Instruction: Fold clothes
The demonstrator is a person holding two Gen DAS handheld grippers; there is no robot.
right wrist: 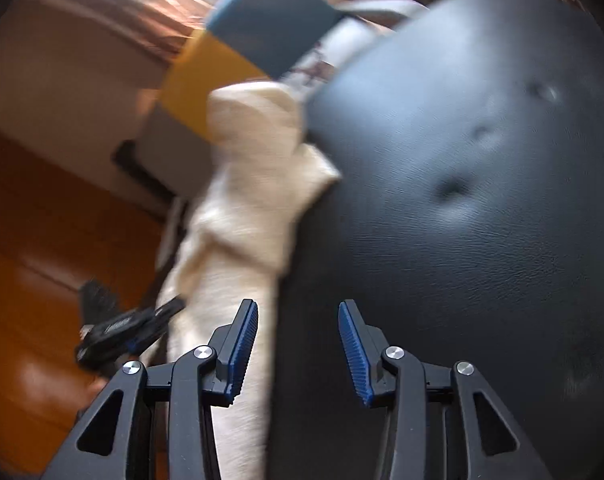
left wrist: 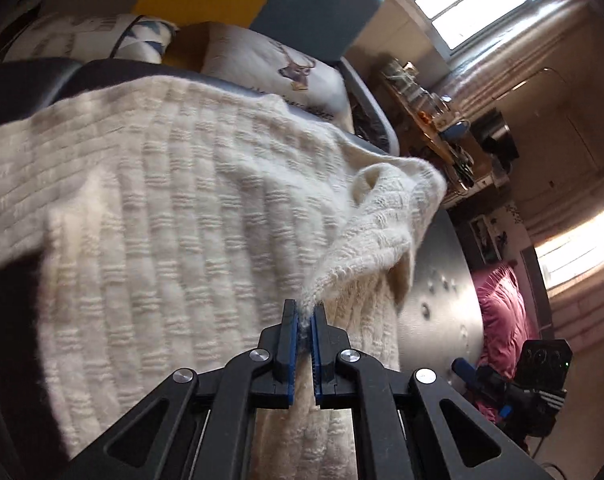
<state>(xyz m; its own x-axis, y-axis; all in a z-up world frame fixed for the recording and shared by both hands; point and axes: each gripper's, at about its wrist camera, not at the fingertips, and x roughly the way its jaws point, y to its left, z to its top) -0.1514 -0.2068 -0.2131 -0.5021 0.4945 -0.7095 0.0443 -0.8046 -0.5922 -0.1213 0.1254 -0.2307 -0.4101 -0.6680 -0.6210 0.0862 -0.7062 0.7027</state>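
Your cream knit sweater (left wrist: 173, 200) lies spread over the black leather seat (right wrist: 462, 200), one side draped off its edge toward the wooden floor (right wrist: 29, 240), so the body is laid out flat enough to fold over. Your left gripper (left wrist: 304, 312) is clamped tight on a pulled-up ridge of the knit, likely a sleeve or hem raised to carry across. Your right gripper (right wrist: 297, 312) is spread wide, holding nothing, above bare seat just beside the cloth; no containers show
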